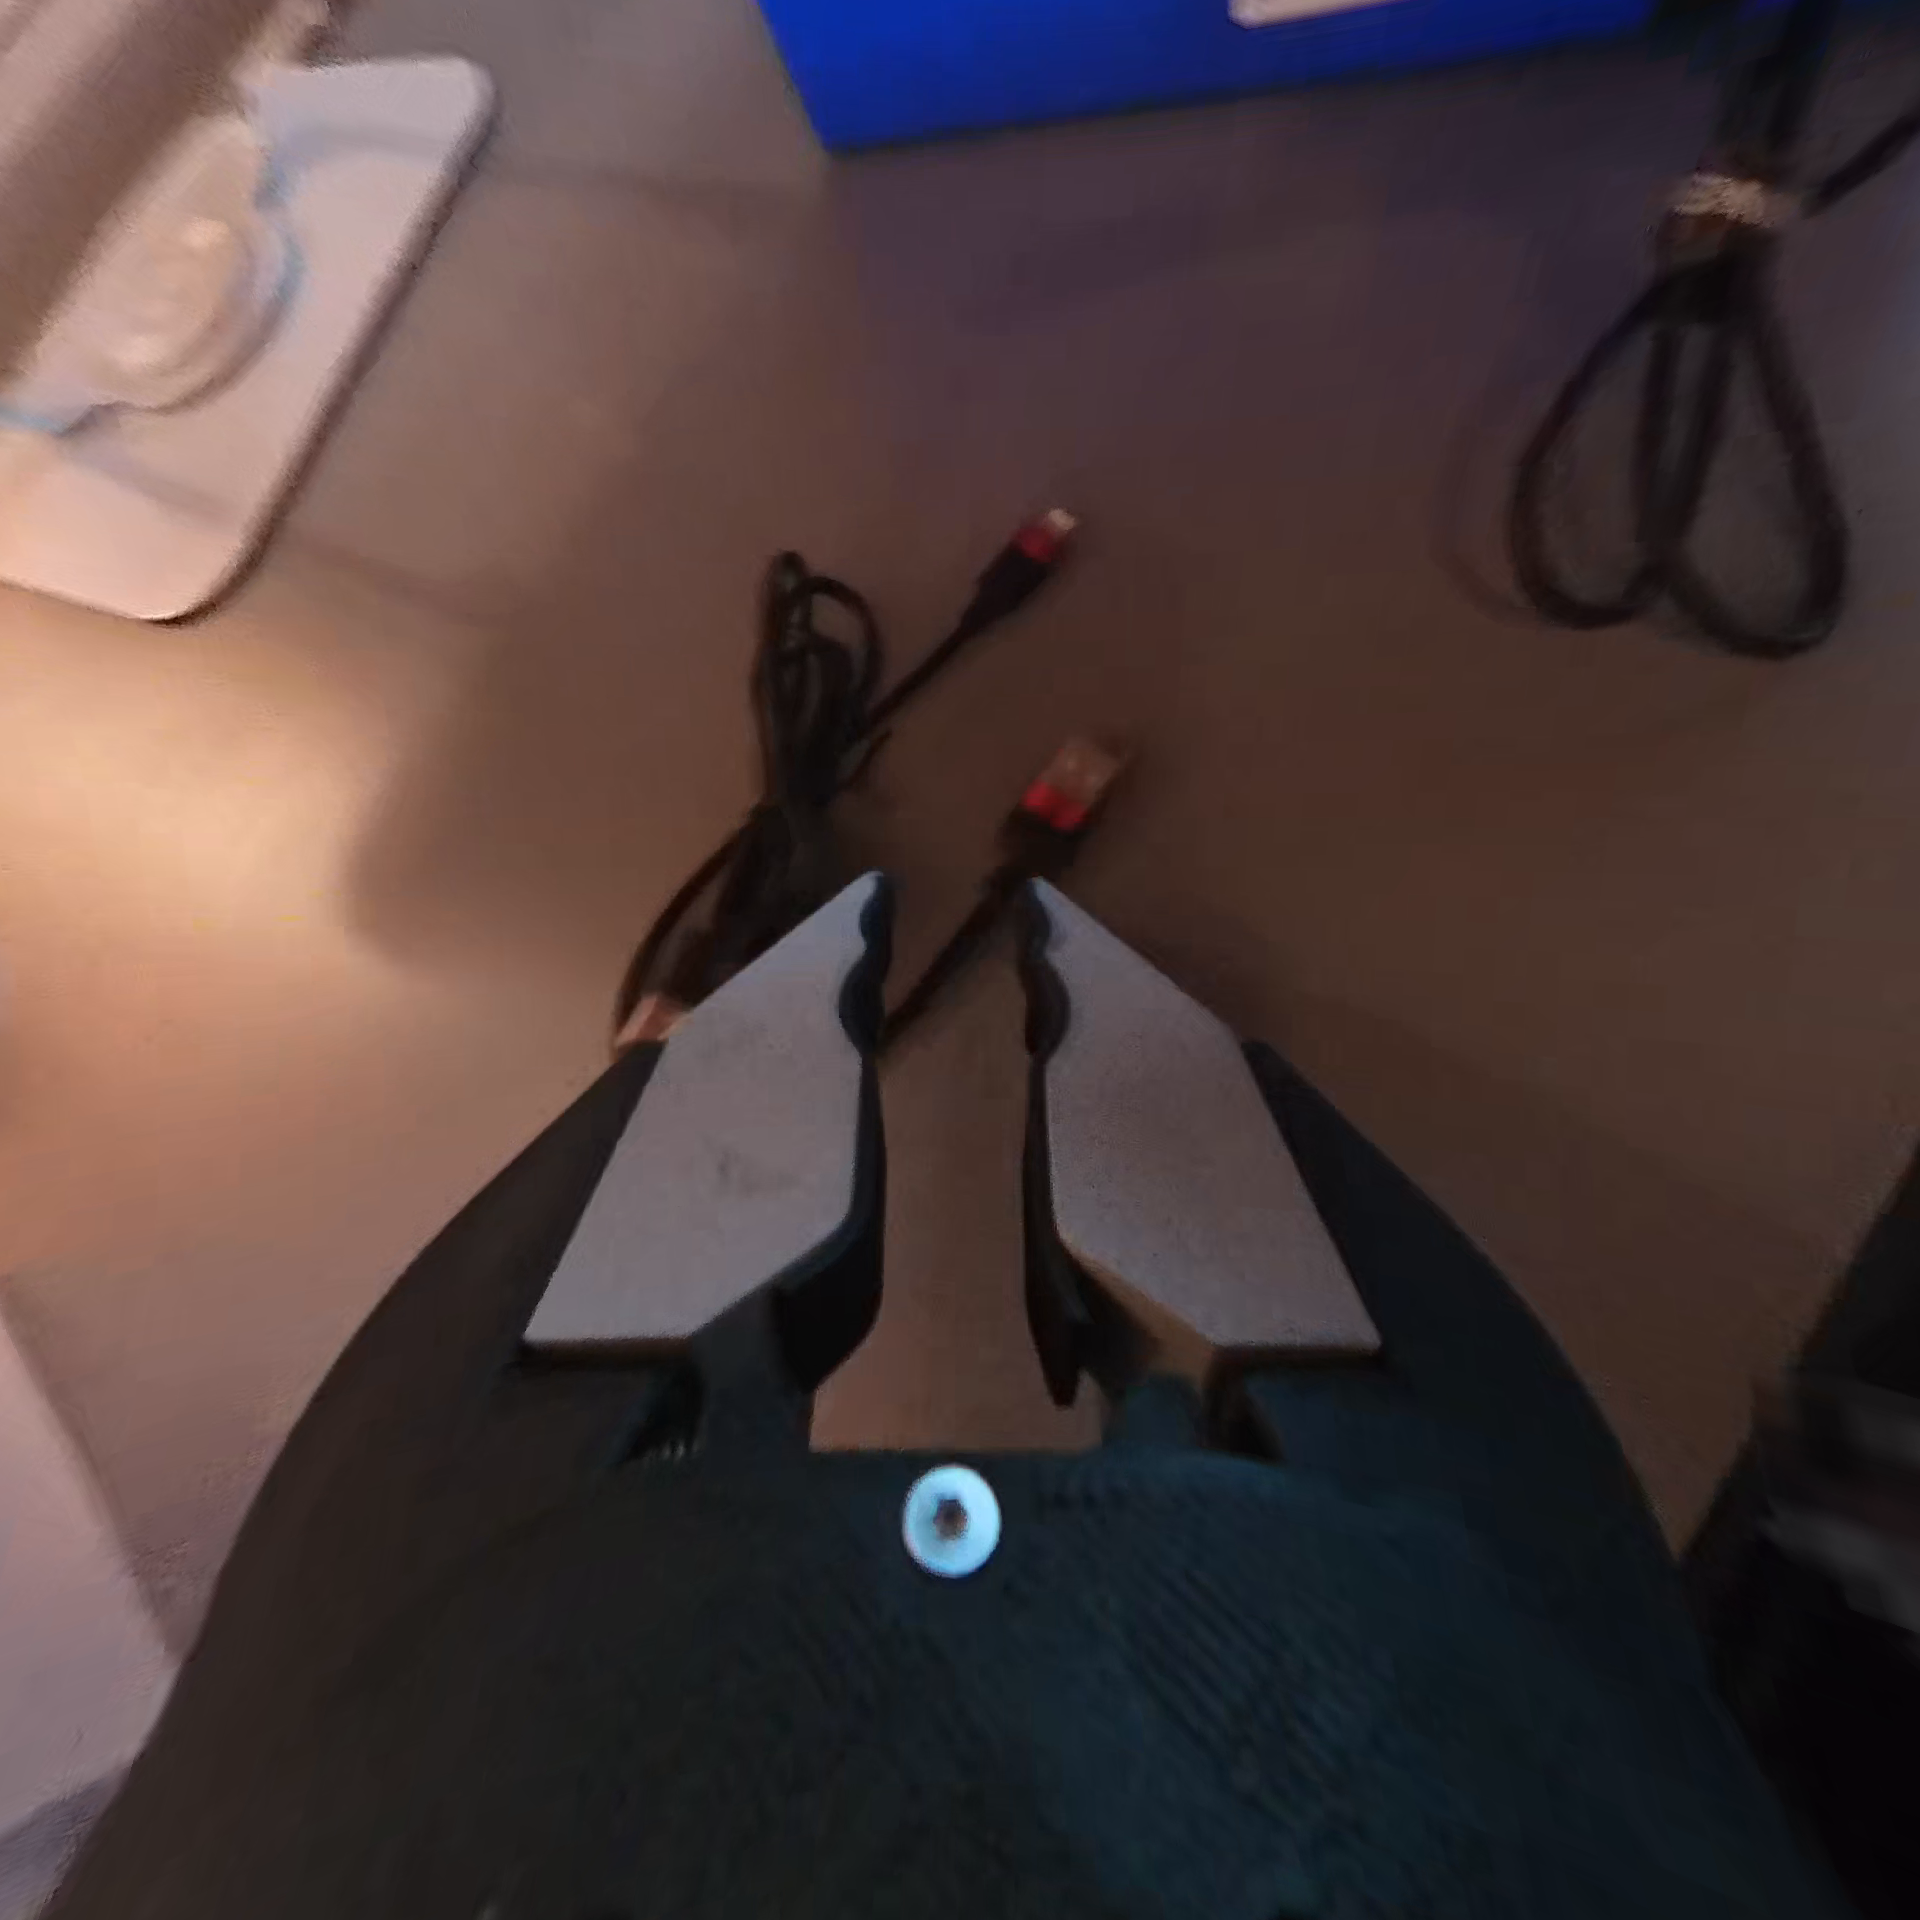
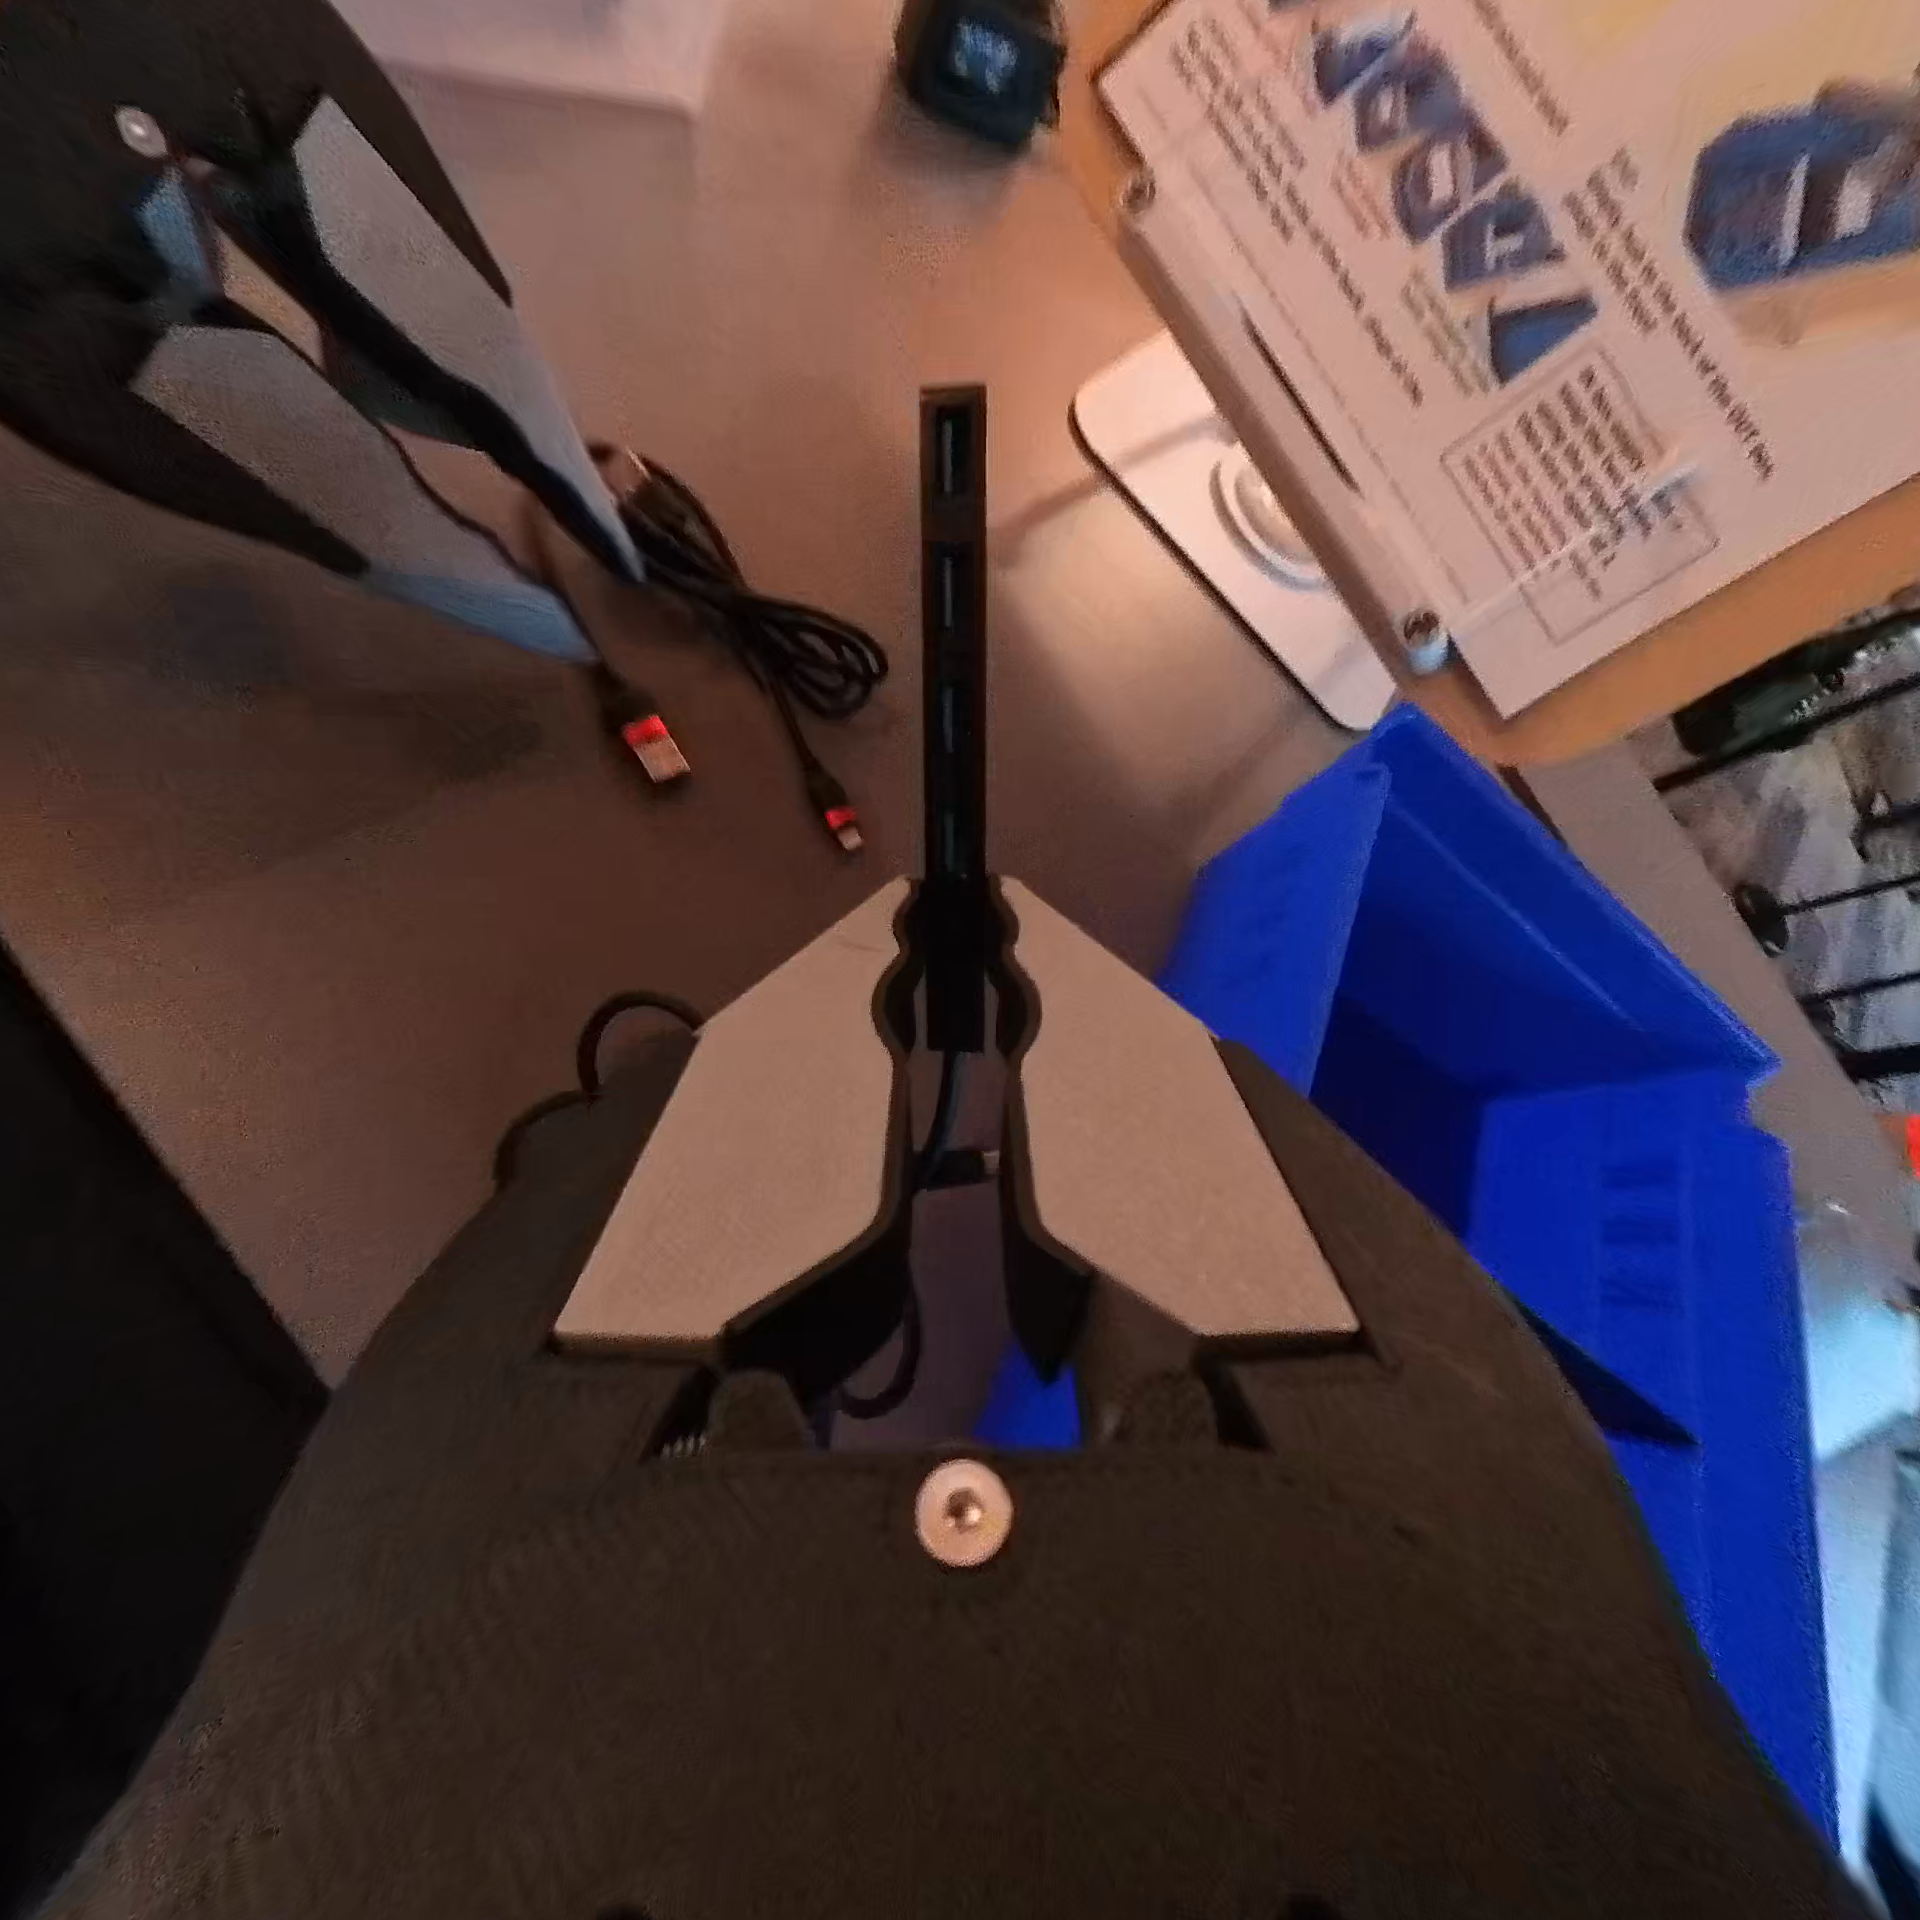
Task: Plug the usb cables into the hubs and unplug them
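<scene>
A brown, matte surface fills most of both views, lit warmly at the left with a pale glow. A blue plastic bin stands at its edge. A white monitor-stand base rests on it. A printed white board leans nearby, beside a wire rack.

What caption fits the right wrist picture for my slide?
Right gripper holds a black USB hub over the table, cable plugs lying nearby.

Black hub, black cable with red-collared plugs, blue bin, brown table
</scene>
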`<state>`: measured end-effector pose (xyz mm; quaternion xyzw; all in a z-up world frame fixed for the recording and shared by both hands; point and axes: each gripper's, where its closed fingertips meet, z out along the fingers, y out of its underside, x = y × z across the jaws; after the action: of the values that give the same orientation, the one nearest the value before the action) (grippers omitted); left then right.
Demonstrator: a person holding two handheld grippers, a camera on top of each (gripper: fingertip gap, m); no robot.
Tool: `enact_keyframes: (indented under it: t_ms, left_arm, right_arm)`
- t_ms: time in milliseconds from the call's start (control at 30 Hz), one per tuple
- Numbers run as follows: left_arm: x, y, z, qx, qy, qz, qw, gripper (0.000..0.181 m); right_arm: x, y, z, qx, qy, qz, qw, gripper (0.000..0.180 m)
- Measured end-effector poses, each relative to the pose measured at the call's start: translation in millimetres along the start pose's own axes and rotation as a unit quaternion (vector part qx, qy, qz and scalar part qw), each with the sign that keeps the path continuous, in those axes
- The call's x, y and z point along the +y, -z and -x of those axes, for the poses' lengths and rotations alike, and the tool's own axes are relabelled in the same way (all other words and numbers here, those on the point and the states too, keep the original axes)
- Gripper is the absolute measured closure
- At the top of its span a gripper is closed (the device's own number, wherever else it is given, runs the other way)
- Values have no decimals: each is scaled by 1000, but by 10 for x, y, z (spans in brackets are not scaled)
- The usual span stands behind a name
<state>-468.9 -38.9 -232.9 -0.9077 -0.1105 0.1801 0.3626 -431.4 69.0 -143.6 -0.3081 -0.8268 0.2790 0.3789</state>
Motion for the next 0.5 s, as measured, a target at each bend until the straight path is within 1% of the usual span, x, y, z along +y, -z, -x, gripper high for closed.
enact_keyframes:
  t_ms: [33, 67, 100, 233, 300, 333, 367, 433, 467, 500]
  left_arm:
    - [35, -71, -101, 22, -4, 12, 1000, 156]
    - [7, -103, -151, 32, -2, 3, 999, 167]
    - [-7, -109, -168, 36, -2, -2, 999, 168]
    - [37, -85, -120, 56, 46, 1, 997, 160]
    - [113, -42, -39, 53, 58, 10, 997, 161]
    - [172, -5, 8, 51, 62, 21, 997, 167]
    - [234, 42, 46, 53, 69, 34, 996, 168]
    - [360, 152, 133, 49, 76, 62, 994, 152]
    - [384, 210, 224, 28, 70, 68, 995, 144]
    - [346, 273, 328, -2, 57, 57, 997, 136]
  right_arm:
    - [48, -50, -8, 9, 7, 12, 1000, 171]
    - [83, -96, -16, 17, 13, 20, 1000, 171]
    - [107, -140, -8, 20, 22, 25, 999, 171]
    - [127, -229, 49, 22, 66, 26, 997, 171]
    - [93, -229, 62, 22, 75, 17, 997, 171]
    - [80, -227, 62, 23, 78, 13, 997, 171]
    - [70, -224, 60, 24, 83, 9, 996, 171]
    - [49, -219, 62, 29, 100, 3, 995, 171]
    - [31, -215, 74, 30, 112, -3, 993, 171]
    - [7, -210, 98, 29, 129, -10, 991, 171]
